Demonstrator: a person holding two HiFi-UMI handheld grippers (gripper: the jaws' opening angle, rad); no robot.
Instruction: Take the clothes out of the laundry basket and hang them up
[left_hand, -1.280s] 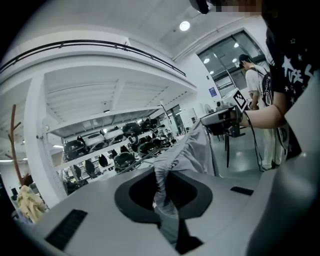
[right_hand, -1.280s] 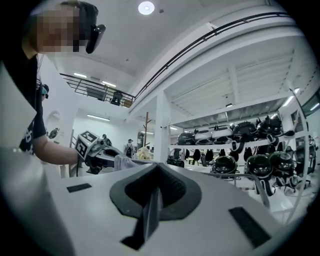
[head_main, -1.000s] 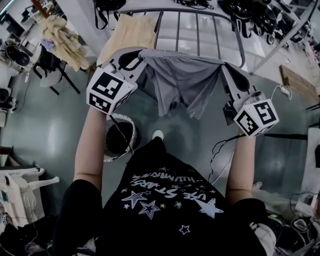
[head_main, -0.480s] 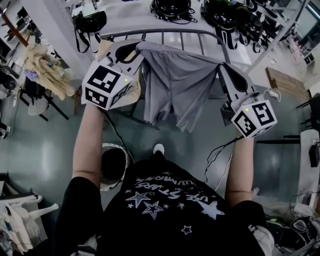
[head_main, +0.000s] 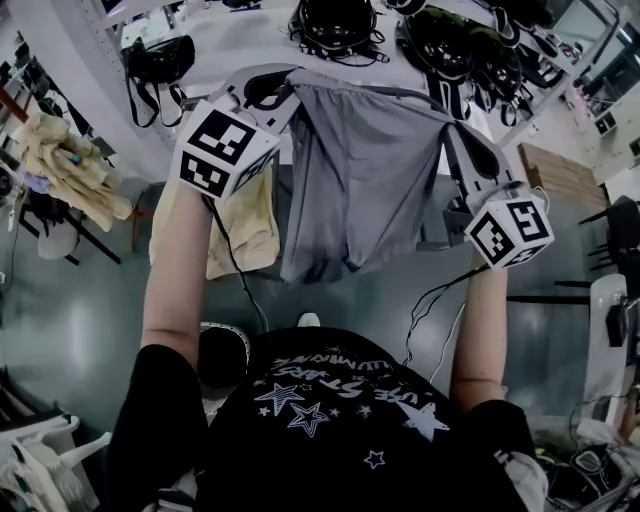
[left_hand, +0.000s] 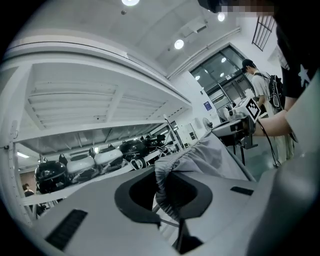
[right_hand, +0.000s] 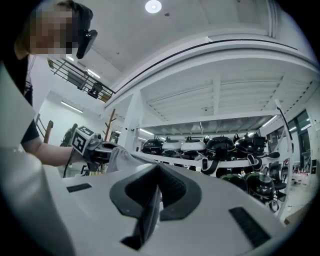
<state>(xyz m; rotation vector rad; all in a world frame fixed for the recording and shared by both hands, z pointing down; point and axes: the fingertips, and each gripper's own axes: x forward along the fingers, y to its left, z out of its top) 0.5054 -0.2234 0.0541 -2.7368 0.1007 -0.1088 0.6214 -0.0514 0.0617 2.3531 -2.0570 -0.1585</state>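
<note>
One grey garment (head_main: 360, 170) hangs clamped between left tongs (head_main: 288, 80) and right tongs (head_main: 452, 123).

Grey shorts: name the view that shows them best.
The head view: the grey shorts hang spread out whole between the left claw and right claw. The left gripper view shows only the bunched waistband pinched in its jaws; the right gripper view shows just a thin clamped edge.

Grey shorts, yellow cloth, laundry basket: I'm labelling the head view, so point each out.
grey shorts (head_main: 360, 180), head view, middle of the fabric.
yellow cloth (head_main: 252, 222), head view, lower half.
laundry basket (head_main: 238, 333), head view, white rim.
</note>
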